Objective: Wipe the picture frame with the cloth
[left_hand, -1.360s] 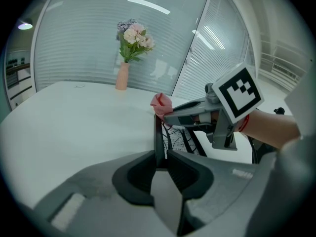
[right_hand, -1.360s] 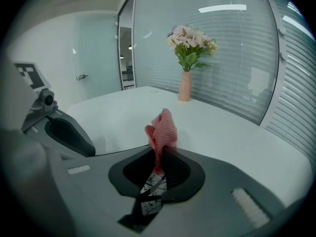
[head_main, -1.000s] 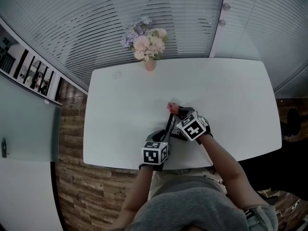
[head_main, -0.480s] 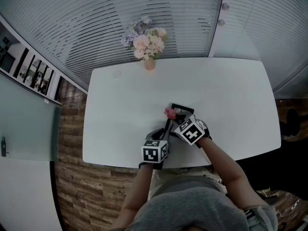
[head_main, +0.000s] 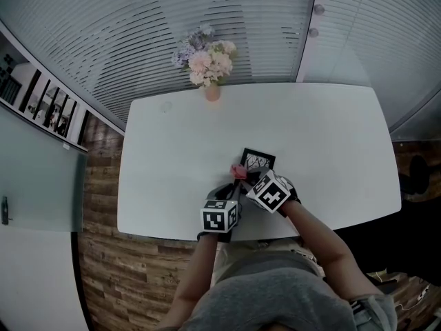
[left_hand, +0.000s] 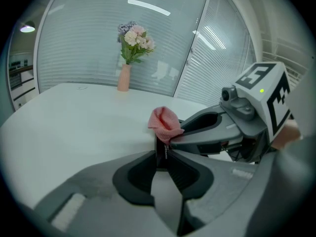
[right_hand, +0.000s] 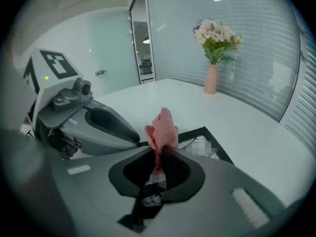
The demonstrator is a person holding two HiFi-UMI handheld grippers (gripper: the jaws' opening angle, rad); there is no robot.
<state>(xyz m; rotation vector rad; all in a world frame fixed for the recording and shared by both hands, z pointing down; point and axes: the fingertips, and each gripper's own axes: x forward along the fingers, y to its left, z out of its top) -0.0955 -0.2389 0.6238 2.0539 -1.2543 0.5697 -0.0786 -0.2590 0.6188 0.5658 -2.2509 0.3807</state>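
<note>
Head view: right gripper [head_main: 245, 179] holding cloth [head_main: 238, 171] hides part of picture frame [head_main: 259, 161].

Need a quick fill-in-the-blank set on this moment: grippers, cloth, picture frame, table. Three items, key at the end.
1. The right gripper is shut on the ____ cloth.
2. The left gripper is shut on the edge of the picture frame, whose border is ____.
3. The vase of flowers stands on the ____ table.
Missing words: pink; black; white.
</note>
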